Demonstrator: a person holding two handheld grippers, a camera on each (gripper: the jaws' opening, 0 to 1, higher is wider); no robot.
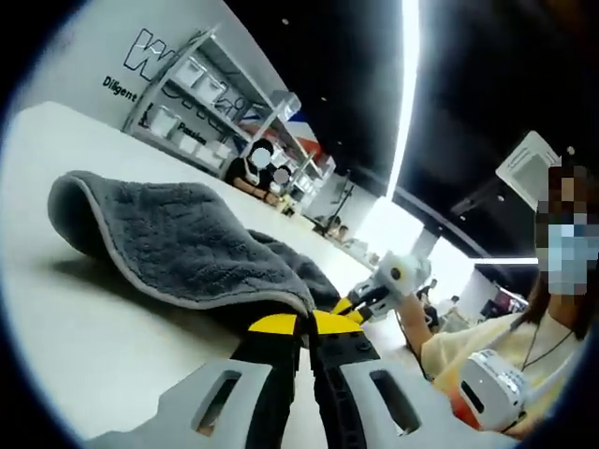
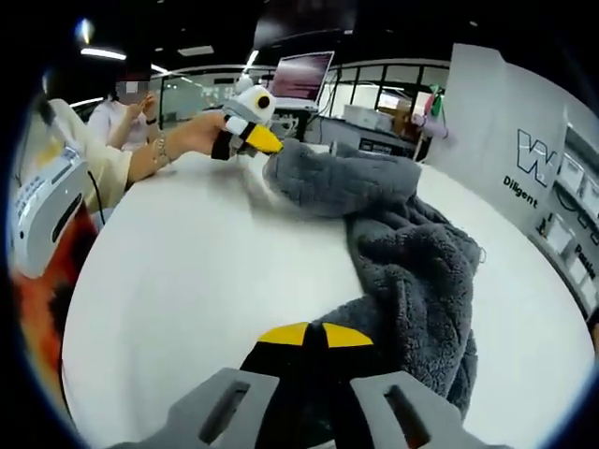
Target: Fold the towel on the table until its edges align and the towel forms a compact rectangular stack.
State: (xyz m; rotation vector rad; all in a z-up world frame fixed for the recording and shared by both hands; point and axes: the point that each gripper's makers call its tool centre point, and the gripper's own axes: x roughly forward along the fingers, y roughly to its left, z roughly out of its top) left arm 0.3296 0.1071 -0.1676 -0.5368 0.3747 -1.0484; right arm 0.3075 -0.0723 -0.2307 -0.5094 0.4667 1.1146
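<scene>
We see both grippers, left [image 1: 309, 327] and right [image 2: 307, 339], each clamped on an end of the grey towel [image 2: 412, 253], which lies rumpled across the white table [image 2: 187, 281] between them.

I see the towel [image 2: 412, 253] as thick, fuzzy grey cloth with a smoother stitched hem, lying on a smooth, matt white worktop [image 2: 187, 290], while my right tongs [image 2: 314, 339] look like matt grey plastic with yellow-tipped black pads.
</scene>
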